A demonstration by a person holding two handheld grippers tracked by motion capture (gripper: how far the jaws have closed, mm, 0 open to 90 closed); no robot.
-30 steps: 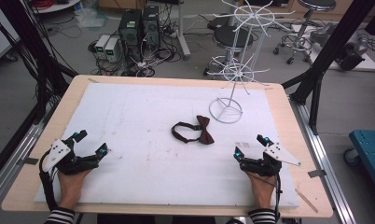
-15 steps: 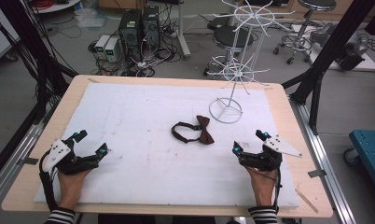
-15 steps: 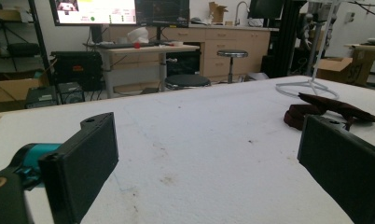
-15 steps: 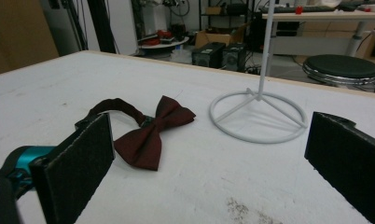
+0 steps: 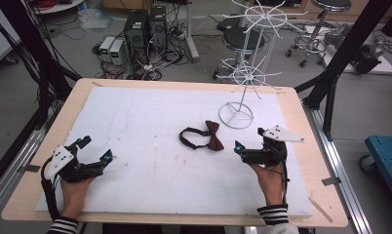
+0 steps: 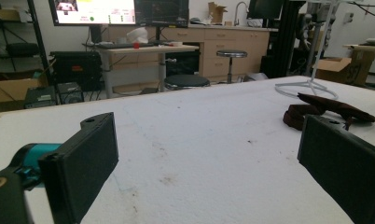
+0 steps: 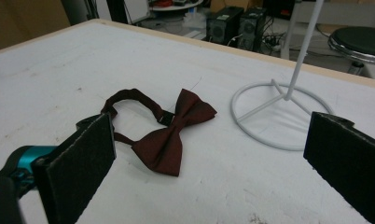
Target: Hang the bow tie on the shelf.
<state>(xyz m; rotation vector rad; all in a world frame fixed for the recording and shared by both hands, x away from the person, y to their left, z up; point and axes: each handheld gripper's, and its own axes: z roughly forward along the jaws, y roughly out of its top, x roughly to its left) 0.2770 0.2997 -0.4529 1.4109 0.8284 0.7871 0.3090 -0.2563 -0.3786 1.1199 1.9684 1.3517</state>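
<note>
A dark red bow tie point(image 5: 207, 136) with its looped strap lies flat on the white pad point(image 5: 160, 161) near the table's middle. In the right gripper view the bow tie point(image 7: 169, 133) lies just ahead, between the wide-apart jaws. My right gripper point(image 5: 248, 142) is open, low over the pad, just right of the tie. My left gripper point(image 5: 95, 148) is open at the front left, far from the tie. In the left gripper view the bow tie point(image 6: 323, 108) lies far to the right. A white wire stand point(image 5: 250, 73) rises behind the tie, its ring base point(image 7: 281, 114) on the pad.
The white pad covers most of the wooden table point(image 5: 303, 126). Black frame posts point(image 5: 330, 73) stand at the right edge and back left. Stools point(image 5: 243, 41), computer boxes point(image 5: 145, 29) and cables sit on the floor behind the table.
My right gripper has moved forward and left toward the bow tie. The left gripper has stayed in place, and the tie has not moved.
</note>
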